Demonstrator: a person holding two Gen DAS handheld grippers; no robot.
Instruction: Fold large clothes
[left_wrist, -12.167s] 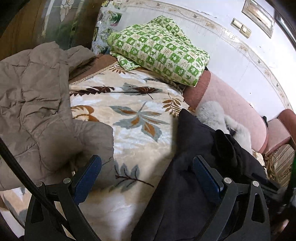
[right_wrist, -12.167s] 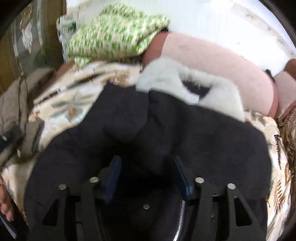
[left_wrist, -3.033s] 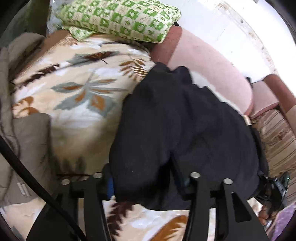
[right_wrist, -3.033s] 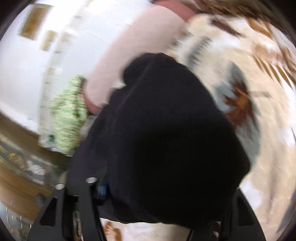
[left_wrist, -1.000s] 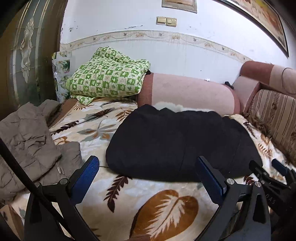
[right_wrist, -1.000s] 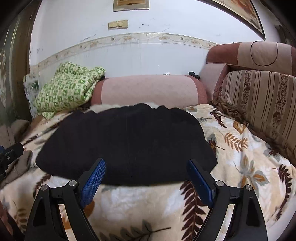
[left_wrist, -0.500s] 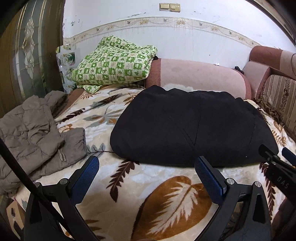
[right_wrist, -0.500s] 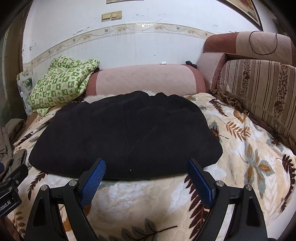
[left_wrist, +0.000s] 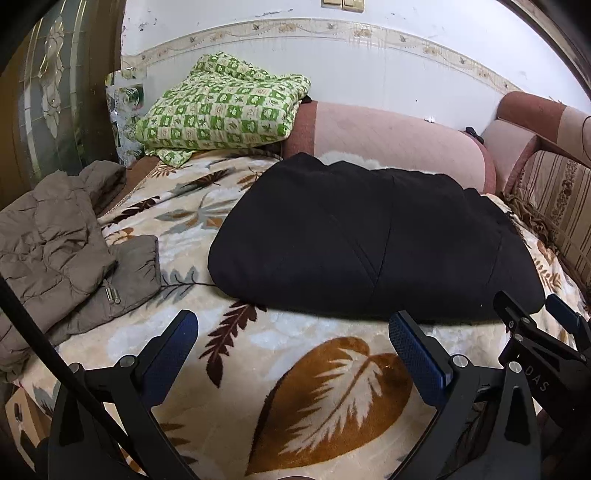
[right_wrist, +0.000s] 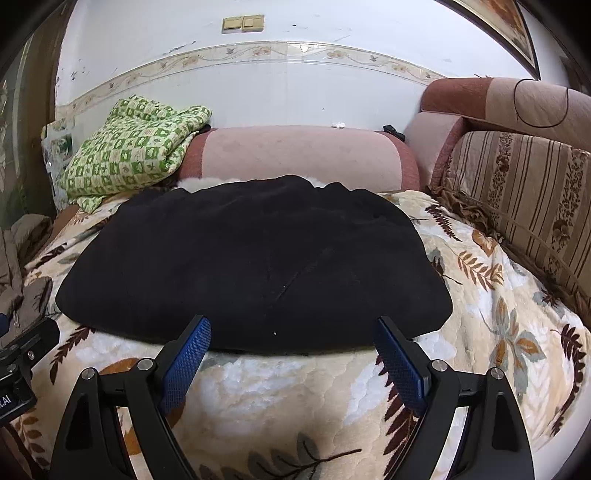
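Note:
A black coat (left_wrist: 369, 240) lies folded in a flat bundle on the leaf-patterned blanket (left_wrist: 325, 387); it also shows in the right wrist view (right_wrist: 255, 262). A strip of white fur (right_wrist: 199, 182) shows at its far edge. My left gripper (left_wrist: 293, 332) is open and empty, held over the blanket just in front of the coat. My right gripper (right_wrist: 291, 332) is open and empty at the coat's near edge. A grey-brown quilted jacket (left_wrist: 62, 236) lies crumpled at the left.
A green checked quilt (left_wrist: 221, 107) lies folded at the back left on the pink sofa back (left_wrist: 388, 136). A striped sofa cushion (right_wrist: 524, 195) runs along the right. A dark glass door (left_wrist: 48, 103) stands at the far left. The right gripper's body (left_wrist: 535, 350) shows at the left view's right edge.
Both grippers have let go of the black coat and drawn back from it. The coat now lies folded on the blanket. Both stand open and empty.

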